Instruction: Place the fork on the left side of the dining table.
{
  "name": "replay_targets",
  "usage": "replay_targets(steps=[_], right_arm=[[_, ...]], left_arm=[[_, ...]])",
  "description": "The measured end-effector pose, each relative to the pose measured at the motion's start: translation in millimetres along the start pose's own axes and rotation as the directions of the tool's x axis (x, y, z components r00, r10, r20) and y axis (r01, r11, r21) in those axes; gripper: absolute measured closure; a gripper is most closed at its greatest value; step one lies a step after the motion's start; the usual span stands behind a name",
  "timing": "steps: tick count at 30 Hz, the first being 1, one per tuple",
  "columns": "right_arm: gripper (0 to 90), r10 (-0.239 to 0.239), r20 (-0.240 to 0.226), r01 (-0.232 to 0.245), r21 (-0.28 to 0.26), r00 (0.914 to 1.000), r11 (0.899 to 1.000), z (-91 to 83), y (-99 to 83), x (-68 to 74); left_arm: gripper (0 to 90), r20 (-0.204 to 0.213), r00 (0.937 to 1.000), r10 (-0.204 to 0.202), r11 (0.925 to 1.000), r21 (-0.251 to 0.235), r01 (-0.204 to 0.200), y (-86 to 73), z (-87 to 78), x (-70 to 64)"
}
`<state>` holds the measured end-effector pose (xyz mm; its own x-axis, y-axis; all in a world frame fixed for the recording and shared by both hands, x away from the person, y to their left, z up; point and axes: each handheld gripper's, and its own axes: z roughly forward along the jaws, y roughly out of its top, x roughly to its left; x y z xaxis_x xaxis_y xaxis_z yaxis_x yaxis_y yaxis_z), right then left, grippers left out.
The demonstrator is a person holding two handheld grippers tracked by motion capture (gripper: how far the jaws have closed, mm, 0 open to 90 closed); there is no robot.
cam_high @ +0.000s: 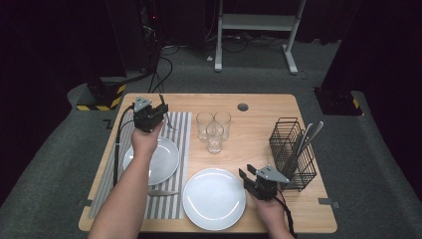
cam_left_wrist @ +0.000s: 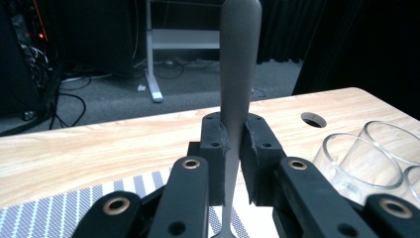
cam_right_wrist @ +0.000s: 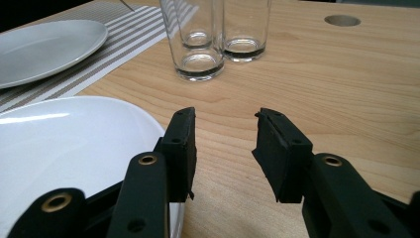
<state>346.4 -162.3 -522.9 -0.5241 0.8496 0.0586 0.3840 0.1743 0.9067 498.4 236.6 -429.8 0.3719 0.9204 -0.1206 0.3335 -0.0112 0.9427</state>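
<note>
the left gripper [cam_left_wrist: 233,148] has its jaws clamped tight on the handle of a piece of metal cutlery [cam_left_wrist: 238,74], which stands up between them with its rounded end pointing at the far side of the room; whether it is a fork or a spoon i cannot tell. in the high view this gripper [cam_high: 158,110] is raised over the far end of the striped mat [cam_high: 180,130], just beyond the plate [cam_high: 166,162] lying there. the right gripper [cam_right_wrist: 225,144] is spread apart with nothing between its jaws, low over the wooden table [cam_right_wrist: 346,89], just beside the near plate [cam_right_wrist: 74,144], with three glasses [cam_right_wrist: 198,44] further ahead
</note>
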Motion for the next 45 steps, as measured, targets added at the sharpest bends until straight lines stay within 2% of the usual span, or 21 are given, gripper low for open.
replay_targets(steps=[11,26,30,38,39,45], right_arm=[[59.3,-0.003,0.004,0.003,-0.004,1.0,1.0,-1.2,-0.1,-0.4],[59.2,-0.004,0.007,0.004,-0.003,1.0,1.0,-2.1,-0.5,-0.6],[59.2,-0.008,0.008,0.008,0.0,0.9999,1.0,-2.6,-0.9,-0.3],[59.2,-0.012,0.009,0.012,0.002,0.9999,1.0,-3.0,-2.4,-0.7],[59.2,-0.009,0.01,0.009,0.002,0.9999,1.0,-3.1,-2.6,-1.1],[59.2,-0.011,0.012,0.011,0.002,0.9999,1.0,-3.1,-3.1,-0.8]], left_arm=[[80.2,0.001,1.0,-0.004,0.9993,0.037,0.004,-9.8,12.8,0.0],[80.1,0.009,0.9999,-0.007,0.9991,0.043,0.006,-15.6,18.4,1.2],[79.8,-0.01,0.9999,0.004,0.9988,0.05,-0.003,-15.6,17.0,3.1],[79.1,-0.046,0.9989,-0.006,0.9977,0.067,0.009,-17.4,11.5,11.5],[79.3,-0.061,0.9981,-0.002,0.9973,0.073,0.006,-18.1,10.3,12.8],[82.0,-0.092,0.9957,-0.006,0.9967,0.08,0.014,-21.0,9.5,16.8]])
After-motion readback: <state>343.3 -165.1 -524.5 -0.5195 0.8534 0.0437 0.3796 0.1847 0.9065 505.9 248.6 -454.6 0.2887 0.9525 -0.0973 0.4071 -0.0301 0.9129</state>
